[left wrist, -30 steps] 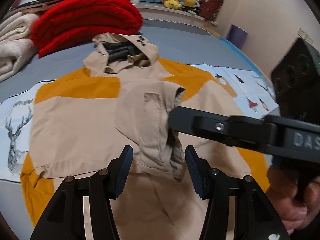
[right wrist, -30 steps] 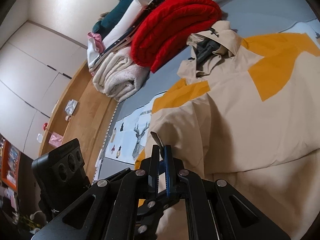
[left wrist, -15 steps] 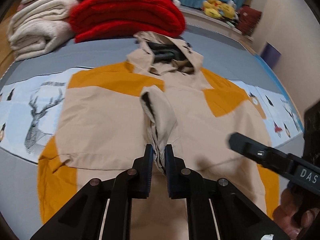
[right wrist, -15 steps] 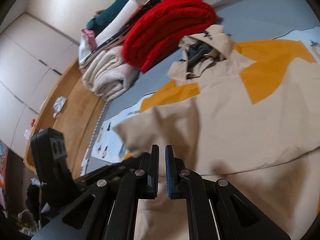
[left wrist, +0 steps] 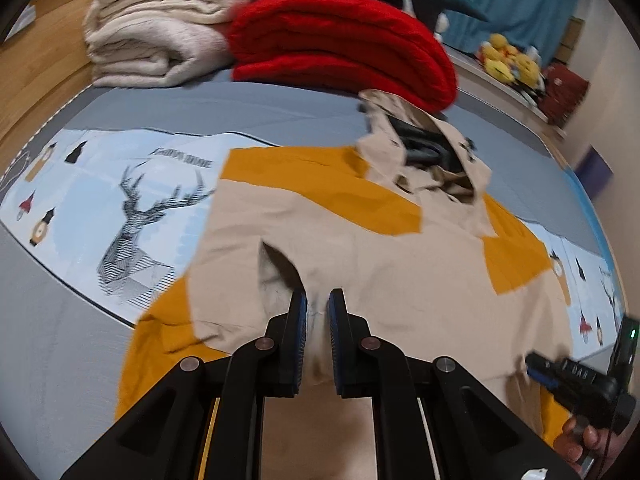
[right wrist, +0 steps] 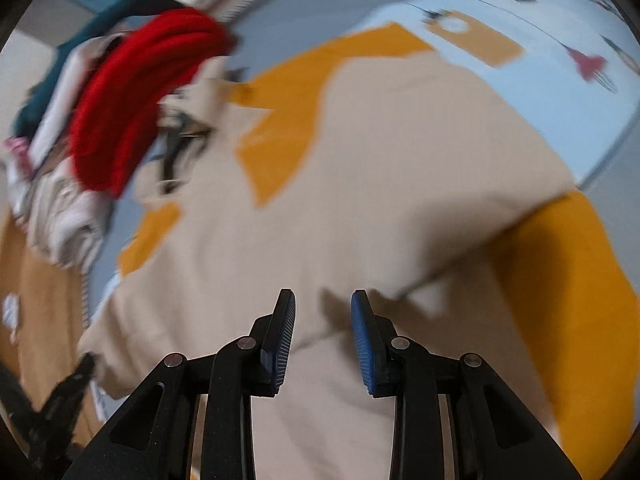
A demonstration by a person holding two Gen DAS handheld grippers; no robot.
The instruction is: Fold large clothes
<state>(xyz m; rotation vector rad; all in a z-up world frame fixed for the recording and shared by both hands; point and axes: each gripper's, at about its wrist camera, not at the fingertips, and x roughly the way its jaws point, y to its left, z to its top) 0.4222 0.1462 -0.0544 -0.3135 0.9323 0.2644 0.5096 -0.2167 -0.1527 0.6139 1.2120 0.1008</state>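
A beige hooded jacket with mustard-yellow panels (left wrist: 400, 264) lies spread over the grey bed with a deer-print sheet (left wrist: 132, 208). The left gripper (left wrist: 317, 312) pinches a raised fold of a beige sleeve near the jacket's left edge. The right gripper (right wrist: 323, 312), its jaws opening, hangs empty above the jacket's right side. Folded red knit blanket (left wrist: 344, 48) and cream blankets (left wrist: 160, 36) crowd the far edge; bare grey bedding lies left.

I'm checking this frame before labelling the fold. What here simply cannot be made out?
- Jacket hem: left wrist view, cut off by the bottom edge and hidden behind the left gripper.
- Folded pile: right wrist view, smeared by motion blur; items run together.
- Right gripper, jaws opening: whether its pads touch the fabric below is unclear.
- Hood lining: too shadowed.
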